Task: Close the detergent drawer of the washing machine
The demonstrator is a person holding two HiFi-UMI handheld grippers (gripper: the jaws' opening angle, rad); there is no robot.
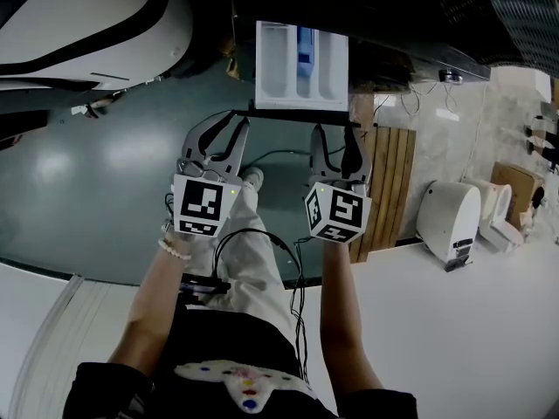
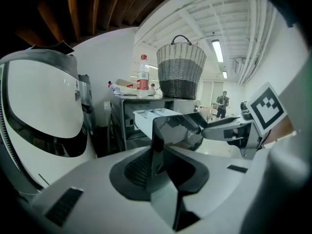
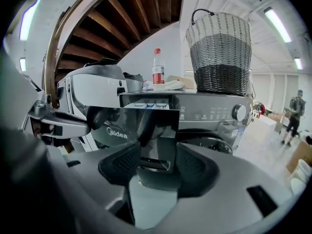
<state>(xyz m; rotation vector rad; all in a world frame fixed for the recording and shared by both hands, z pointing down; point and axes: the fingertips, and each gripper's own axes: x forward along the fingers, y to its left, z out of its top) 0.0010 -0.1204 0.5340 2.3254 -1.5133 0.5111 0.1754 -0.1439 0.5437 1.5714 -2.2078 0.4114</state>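
Observation:
The white detergent drawer stands pulled out of the dark washing machine, its several compartments in sight from above. Its glossy dark front panel faces me. My left gripper is at the panel's left end. In the left gripper view the panel's edge fills the narrow gap of the left gripper, and the ribbed pad lies against it. My right gripper is at the panel's right end. Its jaws stand wide, just short of the panel's face.
A grey and white wicker basket and a red-labelled bottle stand on top of the machine. A large white rounded appliance sits to the left. Wooden slats and a small white unit are at the right. A person stands far off.

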